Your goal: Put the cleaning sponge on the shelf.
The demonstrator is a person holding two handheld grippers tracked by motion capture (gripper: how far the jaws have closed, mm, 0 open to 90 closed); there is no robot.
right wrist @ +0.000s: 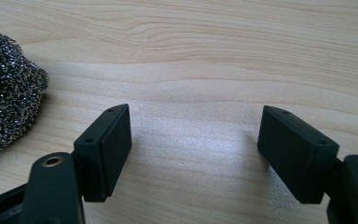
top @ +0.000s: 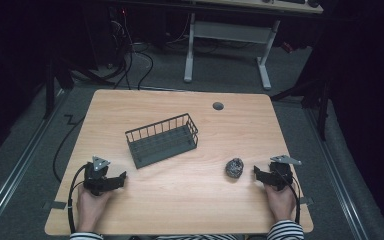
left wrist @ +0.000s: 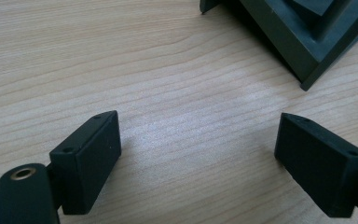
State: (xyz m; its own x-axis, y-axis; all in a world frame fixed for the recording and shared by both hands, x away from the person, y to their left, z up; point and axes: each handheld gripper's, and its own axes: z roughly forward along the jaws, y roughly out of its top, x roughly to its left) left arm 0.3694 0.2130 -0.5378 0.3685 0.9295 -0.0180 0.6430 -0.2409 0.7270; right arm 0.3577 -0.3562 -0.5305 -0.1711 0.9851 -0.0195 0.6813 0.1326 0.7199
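Wood grain is all you've got between both sets of jaws right now, light-coloured bench [top: 180, 200] and nothing gripped on either side.

Your left gripper [left wrist: 198, 154] sits low over the bench with its jaws spread wide apart. Ahead of them and off toward the right jaw you can see a corner of the dark grey wire basket [left wrist: 307, 37], near the jaws but not touching. From the high view that basket [top: 162, 140] sits around the middle of the bench, angled, and your left gripper [top: 120, 178] is just short of its near corner, held in your left hand [top: 90, 205].

Your right gripper [right wrist: 193, 154] is the same story: jaws wide open, bare bench between them. The steel wool scrubber [right wrist: 7, 88] is out past the left jaw, beside it, not between the jaws and not touching. From above, the scrubber [top: 234, 168] lies just in front of the right gripper [top: 256, 173], with a small gap between them. Your right hand [top: 280, 200] rests behind it on the bench.
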